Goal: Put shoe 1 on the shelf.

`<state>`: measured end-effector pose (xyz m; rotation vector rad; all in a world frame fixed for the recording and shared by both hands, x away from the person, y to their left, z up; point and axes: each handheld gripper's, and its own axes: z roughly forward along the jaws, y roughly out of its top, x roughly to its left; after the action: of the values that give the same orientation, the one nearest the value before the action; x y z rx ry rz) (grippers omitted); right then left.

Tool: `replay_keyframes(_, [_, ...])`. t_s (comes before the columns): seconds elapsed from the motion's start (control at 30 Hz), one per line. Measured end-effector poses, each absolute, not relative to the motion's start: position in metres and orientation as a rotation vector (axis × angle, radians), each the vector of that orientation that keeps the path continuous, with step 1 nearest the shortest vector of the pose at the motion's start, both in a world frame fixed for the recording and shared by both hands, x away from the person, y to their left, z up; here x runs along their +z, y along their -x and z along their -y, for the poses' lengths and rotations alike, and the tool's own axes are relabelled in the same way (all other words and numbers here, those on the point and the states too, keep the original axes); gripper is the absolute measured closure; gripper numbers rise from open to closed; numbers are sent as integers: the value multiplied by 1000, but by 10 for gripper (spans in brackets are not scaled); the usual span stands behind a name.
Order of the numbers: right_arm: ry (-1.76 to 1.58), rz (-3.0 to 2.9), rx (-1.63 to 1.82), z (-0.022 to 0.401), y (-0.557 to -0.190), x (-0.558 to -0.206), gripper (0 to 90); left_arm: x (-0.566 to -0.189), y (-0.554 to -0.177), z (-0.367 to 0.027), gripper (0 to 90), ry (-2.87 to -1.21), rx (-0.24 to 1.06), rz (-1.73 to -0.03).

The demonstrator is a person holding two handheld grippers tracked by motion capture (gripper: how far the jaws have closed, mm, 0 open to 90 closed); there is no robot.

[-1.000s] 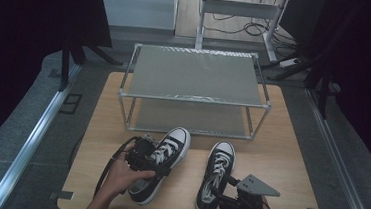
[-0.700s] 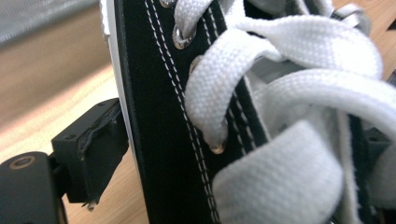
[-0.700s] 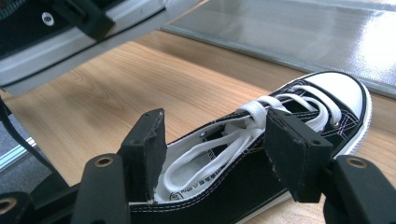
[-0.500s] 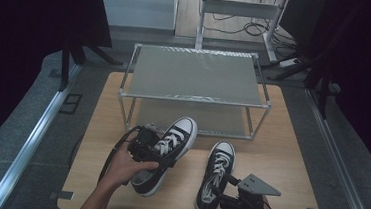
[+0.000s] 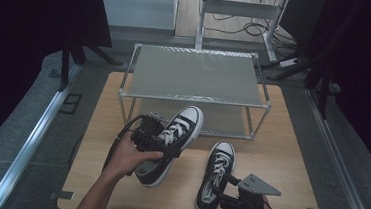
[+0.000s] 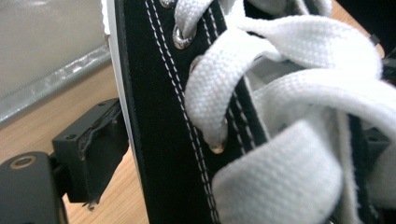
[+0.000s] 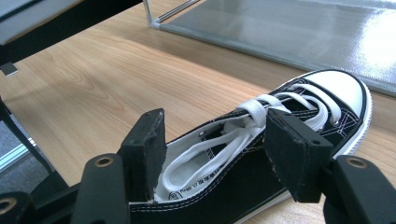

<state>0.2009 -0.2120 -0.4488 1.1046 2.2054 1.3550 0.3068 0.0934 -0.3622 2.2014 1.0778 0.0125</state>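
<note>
Centre of the high view: the left gripper (image 5: 163, 144) has the left sneaker (image 5: 173, 143) clamped by its laced side wall, and the shoe hangs tilted above the wooden table (image 5: 294, 158), white toe cap aimed at the upper right toward the metal shoe rack (image 5: 195, 77). The left gripper view adds what that angle can't: one black jaw sits outside the black canvas at lower left, the other is buried behind white laces at the right edge, with stitching and metal eyelets sharp up close. Lower right in the high view, the right gripper (image 5: 224, 197) sits at the heel of the right sneaker (image 5: 215, 179), which lies flat on the table. The right gripper view shows its jaws standing apart over the shoe's collar, one pad inside the opening; whether they press on the canvas I can't tell. Inside that sneaker lie loose lace ends and a printed insole. The rack's two shelves hold nothing I can make out.
</note>
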Motion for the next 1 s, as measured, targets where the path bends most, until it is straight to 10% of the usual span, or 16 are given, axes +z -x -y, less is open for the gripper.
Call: replay_keyframes(1.0, [-1109, -2205, 1359, 213, -202, -449, 389, -315, -339, -81, 119, -2169, 48, -1070])
